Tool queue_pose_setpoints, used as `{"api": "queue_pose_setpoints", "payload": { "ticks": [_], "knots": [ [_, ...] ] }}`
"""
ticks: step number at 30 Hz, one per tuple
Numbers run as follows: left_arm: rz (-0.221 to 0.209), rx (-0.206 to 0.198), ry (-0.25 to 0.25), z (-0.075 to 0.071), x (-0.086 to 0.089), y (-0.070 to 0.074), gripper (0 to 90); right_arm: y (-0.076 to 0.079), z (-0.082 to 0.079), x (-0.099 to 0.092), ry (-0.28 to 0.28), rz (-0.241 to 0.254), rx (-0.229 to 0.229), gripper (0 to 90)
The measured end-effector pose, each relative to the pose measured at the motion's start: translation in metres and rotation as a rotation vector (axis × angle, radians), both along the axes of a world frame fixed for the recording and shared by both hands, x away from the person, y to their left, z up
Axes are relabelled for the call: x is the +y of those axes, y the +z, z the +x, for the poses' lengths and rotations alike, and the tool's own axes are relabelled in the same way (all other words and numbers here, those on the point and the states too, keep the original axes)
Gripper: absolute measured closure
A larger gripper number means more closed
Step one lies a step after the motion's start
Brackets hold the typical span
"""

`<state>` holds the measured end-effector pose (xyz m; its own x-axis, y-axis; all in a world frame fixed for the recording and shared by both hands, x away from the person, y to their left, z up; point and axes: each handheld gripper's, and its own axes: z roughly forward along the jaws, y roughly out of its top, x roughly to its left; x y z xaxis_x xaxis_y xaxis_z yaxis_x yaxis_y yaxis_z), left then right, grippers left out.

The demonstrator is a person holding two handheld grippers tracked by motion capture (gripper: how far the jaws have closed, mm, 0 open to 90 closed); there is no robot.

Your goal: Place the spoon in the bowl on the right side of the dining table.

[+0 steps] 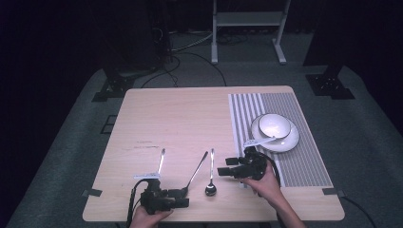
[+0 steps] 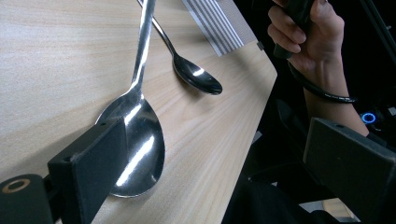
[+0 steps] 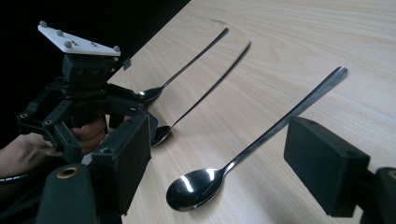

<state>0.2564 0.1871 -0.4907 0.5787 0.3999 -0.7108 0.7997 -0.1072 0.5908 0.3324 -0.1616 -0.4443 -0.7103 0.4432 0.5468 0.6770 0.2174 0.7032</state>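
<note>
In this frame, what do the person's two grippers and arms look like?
Both the left gripper and right gripper are black, boxy frames with flat rectangular black jaws. Each carries a pale grey three-cornered plate with small studs on top and trails a black cable. Brass-coloured rings mark the jaw bases. The forearms are bare, no sleeves.

Each hand-held gripper, left (image 1: 183, 198) and right (image 1: 223, 172) (jaws apart), hangs low.

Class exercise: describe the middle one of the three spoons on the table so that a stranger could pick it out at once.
Start at the wooden table and look along its near edge, left of the striped mat. Three spoons lie side by side there; take the middle spoon. Unlike its straighter neighbours, it slants, and its bowl sits at the open left tool.
</note>
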Motion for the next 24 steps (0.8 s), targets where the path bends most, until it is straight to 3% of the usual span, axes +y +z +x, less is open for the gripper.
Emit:
{"api": "queue_pose_setpoints", "payload": {
  "ticks": [8,24],
  "knots": [
    [0.0,-0.002,-0.003,0.0,0.0,0.0,5.1,0.002,0.007,0.012,0.015,0.005,0.009,22.2],
    [-0.002,0.0,-0.008,0.0,-0.001,0.0,5.1,0.012,0.034,0.05,0.068,-0.046,0.017,22.9]
  ]
}}
